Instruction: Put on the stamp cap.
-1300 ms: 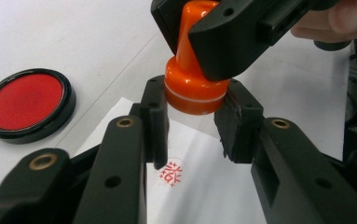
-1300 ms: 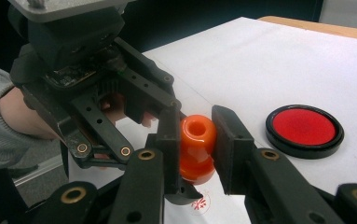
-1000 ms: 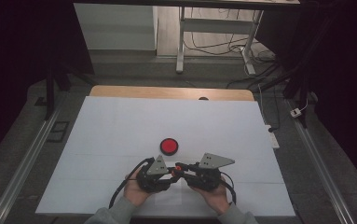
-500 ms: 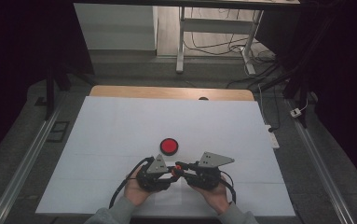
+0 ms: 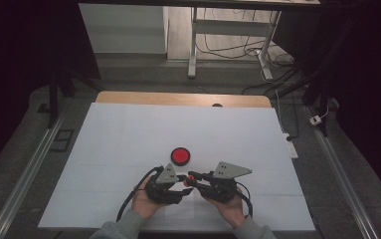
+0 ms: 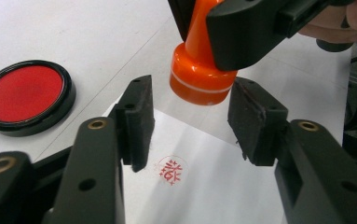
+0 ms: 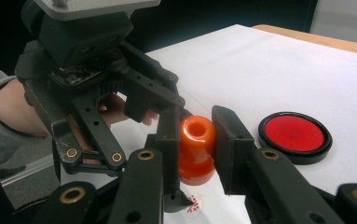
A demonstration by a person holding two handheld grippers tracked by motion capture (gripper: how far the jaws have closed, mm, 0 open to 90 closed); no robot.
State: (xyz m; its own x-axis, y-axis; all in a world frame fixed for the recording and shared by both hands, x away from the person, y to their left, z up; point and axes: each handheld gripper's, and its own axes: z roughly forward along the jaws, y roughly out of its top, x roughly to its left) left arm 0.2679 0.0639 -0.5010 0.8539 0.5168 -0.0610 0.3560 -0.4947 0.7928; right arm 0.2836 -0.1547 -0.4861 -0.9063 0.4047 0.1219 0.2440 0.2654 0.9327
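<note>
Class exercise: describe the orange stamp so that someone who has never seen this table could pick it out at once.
Start at the white sheet covering the table, then go to its near edge, where two black grippers meet. The orange stamp stands upright, clamped in the right gripper, just above a red seal print on paper. Unlike the flat, black-rimmed red ink pad nearby, it is tall, glossy and orange.

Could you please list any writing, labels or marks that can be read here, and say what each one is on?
Red round seal imprint on the white paper: characters inside a circle, too small and blurred to read.
Orange stamp: no legible text.
Red ink pad: no legible text.
</note>
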